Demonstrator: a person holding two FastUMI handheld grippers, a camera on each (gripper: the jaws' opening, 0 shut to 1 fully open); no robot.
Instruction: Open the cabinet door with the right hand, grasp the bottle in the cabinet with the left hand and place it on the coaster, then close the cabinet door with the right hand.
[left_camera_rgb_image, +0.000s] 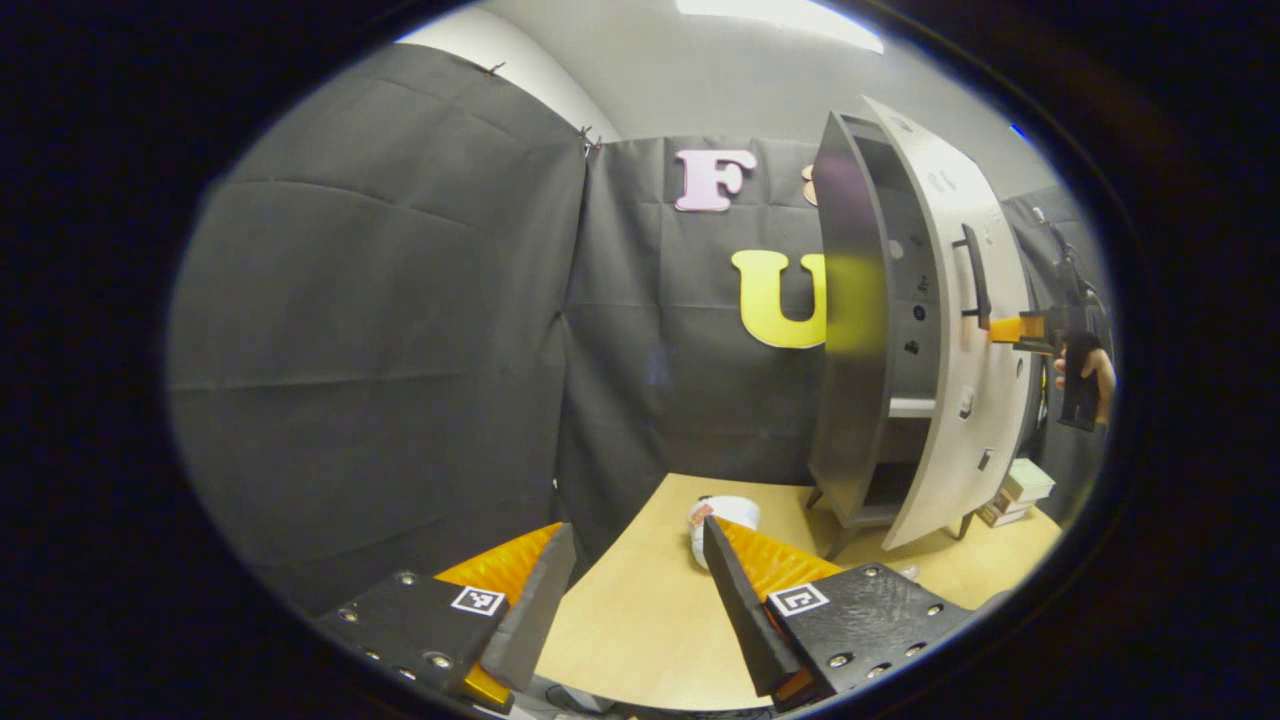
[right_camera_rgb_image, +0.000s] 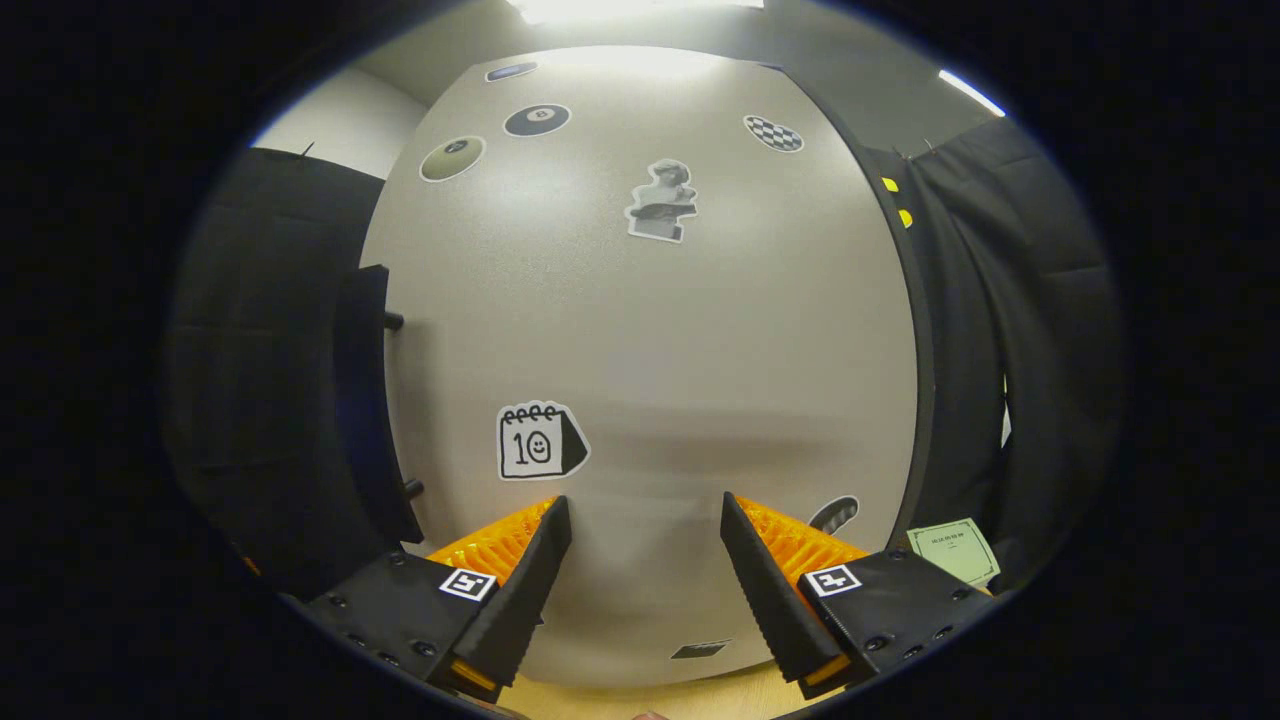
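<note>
Your cabinet (left_camera_rgb_image: 860, 330) stands at the table's (left_camera_rgb_image: 640, 620) far right, its door (left_camera_rgb_image: 960, 330) ajar, the bottle (left_camera_rgb_image: 722, 518) on the table to its left.

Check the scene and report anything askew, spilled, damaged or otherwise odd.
Nothing stands out. The cabinet stands upright on the table, its door ajar with the right gripper at the handle. The bottle stands upright on the table in front of the open left gripper; no spill shows.

Both tools, left (left_camera_rgb_image: 638, 560) and right (right_camera_rgb_image: 645, 530), gape empty.
</note>
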